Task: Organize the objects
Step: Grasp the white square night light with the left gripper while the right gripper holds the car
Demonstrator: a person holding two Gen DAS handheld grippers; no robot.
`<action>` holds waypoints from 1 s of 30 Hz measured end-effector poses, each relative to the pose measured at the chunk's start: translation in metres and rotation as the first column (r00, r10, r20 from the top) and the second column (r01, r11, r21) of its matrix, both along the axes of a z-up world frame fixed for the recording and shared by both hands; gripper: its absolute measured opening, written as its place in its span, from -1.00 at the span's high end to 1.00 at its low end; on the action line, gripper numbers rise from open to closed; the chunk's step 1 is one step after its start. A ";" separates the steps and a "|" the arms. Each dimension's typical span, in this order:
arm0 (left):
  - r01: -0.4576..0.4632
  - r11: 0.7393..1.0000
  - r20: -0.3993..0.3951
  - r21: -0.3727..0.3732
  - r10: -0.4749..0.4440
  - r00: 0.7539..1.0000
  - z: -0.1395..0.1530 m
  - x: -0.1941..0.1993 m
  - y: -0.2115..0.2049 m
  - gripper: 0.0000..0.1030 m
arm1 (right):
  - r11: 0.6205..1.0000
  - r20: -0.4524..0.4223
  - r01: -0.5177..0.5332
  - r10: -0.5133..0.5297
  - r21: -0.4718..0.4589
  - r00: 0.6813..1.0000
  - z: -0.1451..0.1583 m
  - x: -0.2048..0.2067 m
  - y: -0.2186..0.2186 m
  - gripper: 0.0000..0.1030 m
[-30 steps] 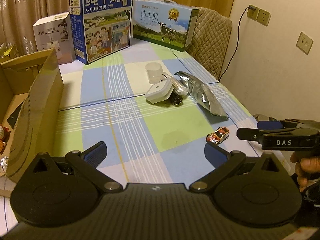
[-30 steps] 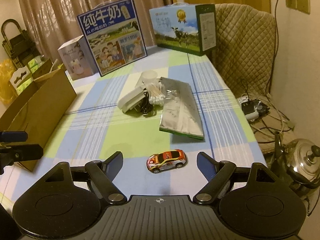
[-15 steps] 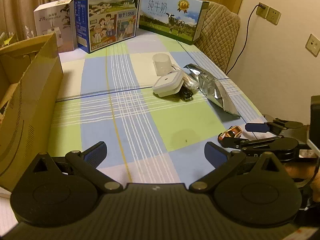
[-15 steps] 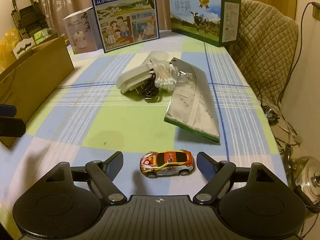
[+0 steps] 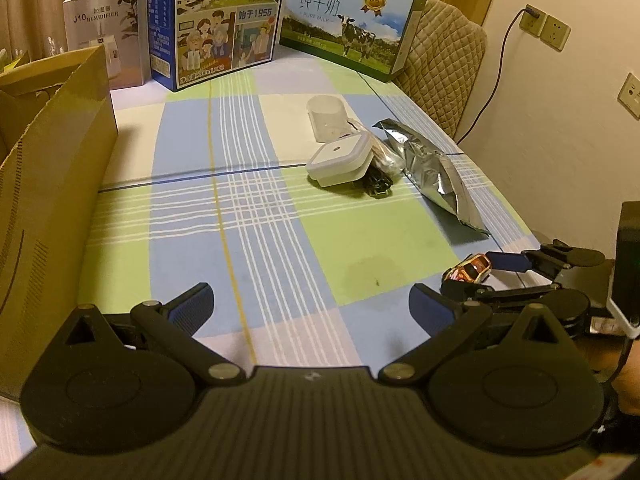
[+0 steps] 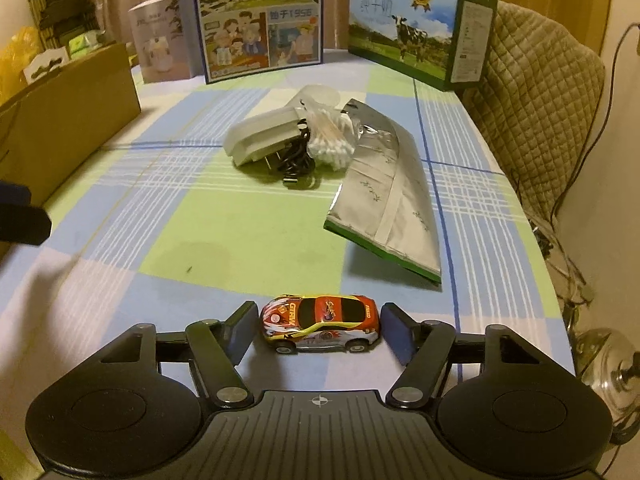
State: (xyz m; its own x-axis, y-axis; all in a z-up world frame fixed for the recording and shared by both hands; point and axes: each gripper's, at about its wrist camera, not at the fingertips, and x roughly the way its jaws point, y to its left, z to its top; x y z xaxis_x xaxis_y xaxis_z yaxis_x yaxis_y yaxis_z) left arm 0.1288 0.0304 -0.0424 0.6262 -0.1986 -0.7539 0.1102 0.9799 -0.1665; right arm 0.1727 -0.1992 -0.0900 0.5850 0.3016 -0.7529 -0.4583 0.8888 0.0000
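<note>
My right gripper (image 6: pixel 318 334) sat low on the table (image 6: pixel 160 208) with its fingers (image 6: pixel 242 332) apart, one on each side of the toy car (image 6: pixel 320 330); small gaps showed at both ends, so neither pad touched it. The car stood on its wheels, broadside to me, near the table's front edge. Beyond the car lay a silver foil pouch (image 6: pixel 388 208), and beyond that a cluster: a white box (image 6: pixel 260 136), a bag of cotton swabs (image 6: pixel 330 142) and a black cable (image 6: pixel 296 168) bunched together and touching.

My left gripper (image 5: pixel 310 306) was held wide apart with nothing between its fingers, well to the left of the car (image 5: pixel 468 268). Further left of the car stood an open cardboard box (image 5: pixel 52 200). Far behind the car, at the table's back edge, stood two milk cartons (image 5: pixel 224 20) and a white humidifier box (image 5: pixel 104 36).
</note>
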 end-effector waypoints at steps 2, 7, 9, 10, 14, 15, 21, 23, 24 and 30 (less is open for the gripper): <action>0.000 1.000 0.002 -0.002 0.000 1.000 0.000 0.001 0.001 -0.98 | 1.000 0.000 0.005 -0.005 -0.004 1.000 0.000 -0.001 0.001 -0.24; -0.004 1.000 0.008 -0.011 0.004 1.000 -0.001 0.007 0.003 -0.98 | 0.999 0.042 0.037 -0.038 0.018 0.998 0.013 -0.002 0.004 -0.23; -0.008 1.000 0.008 -0.015 0.008 1.000 -0.001 0.012 0.004 -0.98 | 0.997 0.068 0.052 -0.055 0.051 0.996 0.025 -0.001 0.006 -0.23; -0.011 1.000 0.009 -0.016 0.011 1.000 -0.001 0.015 0.005 -0.98 | 0.996 0.081 0.059 -0.064 0.061 0.995 0.031 0.000 0.008 -0.23; -0.019 1.000 0.024 -0.018 0.019 1.000 0.001 0.035 0.009 -0.98 | 0.992 0.118 0.087 -0.098 0.094 0.988 0.055 0.012 0.015 -0.23; -0.021 1.000 0.027 -0.022 0.021 0.999 0.003 0.041 0.009 -0.98 | 0.992 0.126 0.090 -0.101 0.091 0.987 0.058 0.018 0.017 -0.23; 0.013 0.998 0.057 -0.059 -0.009 0.998 0.006 0.083 0.006 -0.97 | 0.988 0.140 0.114 -0.128 0.107 0.982 0.066 0.053 0.018 -0.23; 0.028 0.996 0.056 -0.085 -0.023 0.998 0.003 0.096 0.005 -0.89 | 0.986 0.140 0.123 -0.139 0.112 0.980 0.065 0.062 0.015 -0.23; 0.030 0.995 0.058 -0.097 -0.024 0.998 0.002 0.103 0.004 -0.85 | 0.985 0.138 0.129 -0.145 0.114 0.980 0.065 0.066 0.013 -0.23; 0.105 0.988 0.056 -0.111 -0.099 0.993 -0.012 0.142 -0.009 -0.65 | 0.980 0.104 0.161 -0.173 0.115 0.979 0.056 0.085 0.005 -0.23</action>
